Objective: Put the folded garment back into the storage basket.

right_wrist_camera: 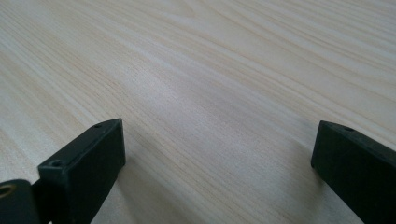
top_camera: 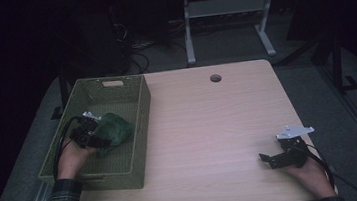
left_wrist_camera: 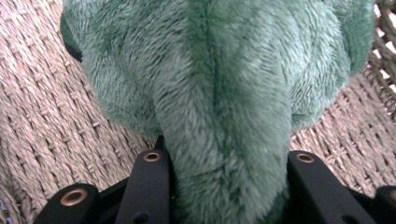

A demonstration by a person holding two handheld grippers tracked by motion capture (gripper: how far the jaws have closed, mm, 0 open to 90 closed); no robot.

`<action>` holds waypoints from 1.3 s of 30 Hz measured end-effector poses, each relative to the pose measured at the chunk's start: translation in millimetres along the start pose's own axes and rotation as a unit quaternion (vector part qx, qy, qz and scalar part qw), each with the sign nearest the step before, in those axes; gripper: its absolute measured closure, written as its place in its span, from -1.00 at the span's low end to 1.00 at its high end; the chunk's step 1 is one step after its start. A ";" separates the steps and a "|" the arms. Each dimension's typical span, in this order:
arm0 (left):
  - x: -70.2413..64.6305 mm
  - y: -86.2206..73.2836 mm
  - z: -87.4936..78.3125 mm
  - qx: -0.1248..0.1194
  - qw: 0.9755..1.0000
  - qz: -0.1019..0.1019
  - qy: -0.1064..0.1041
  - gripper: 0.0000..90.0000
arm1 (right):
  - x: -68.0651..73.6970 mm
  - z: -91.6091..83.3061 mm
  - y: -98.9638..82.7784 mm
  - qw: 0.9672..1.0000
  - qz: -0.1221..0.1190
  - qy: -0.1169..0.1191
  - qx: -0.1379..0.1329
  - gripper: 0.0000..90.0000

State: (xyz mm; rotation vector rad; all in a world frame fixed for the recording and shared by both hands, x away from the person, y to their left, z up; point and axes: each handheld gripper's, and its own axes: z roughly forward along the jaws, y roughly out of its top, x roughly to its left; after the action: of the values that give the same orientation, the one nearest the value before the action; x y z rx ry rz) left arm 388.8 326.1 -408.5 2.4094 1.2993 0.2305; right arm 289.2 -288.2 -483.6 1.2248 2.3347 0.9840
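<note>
A green plush toy (top_camera: 114,128) lies inside the woven olive basket (top_camera: 142,129) at the left of the table. My left gripper (top_camera: 97,136) reaches down into the basket from the near side, held by a hand in a plaid sleeve. In the left gripper view, a fold of the green plush toy (left_wrist_camera: 219,93) sits squeezed between the two black jaws of the left gripper (left_wrist_camera: 229,158), and the toy rests on the basket's woven floor (left_wrist_camera: 46,116). My right gripper (top_camera: 268,159) rests low at the table's front right, open. In the right gripper view, bare wood lies between the jaws of the right gripper (right_wrist_camera: 217,140).
The light wooden table (top_camera: 208,117) has a round cable hole (top_camera: 215,78) near its far edge. A white desk frame (top_camera: 222,10) and cables stand on the dark floor beyond the table.
</note>
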 end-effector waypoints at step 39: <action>5.8 -3.0 -27.4 -0.084 0.996 -0.017 0.027 -0.71 | -0.2 0.0 0.0 1.000 -0.001 0.000 0.000 -0.95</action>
State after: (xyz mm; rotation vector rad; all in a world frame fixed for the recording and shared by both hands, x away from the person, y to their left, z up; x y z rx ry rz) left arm 380.9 339.5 -385.1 2.2524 1.2901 0.3814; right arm 289.2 -288.4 -483.6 1.2220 2.3353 0.9841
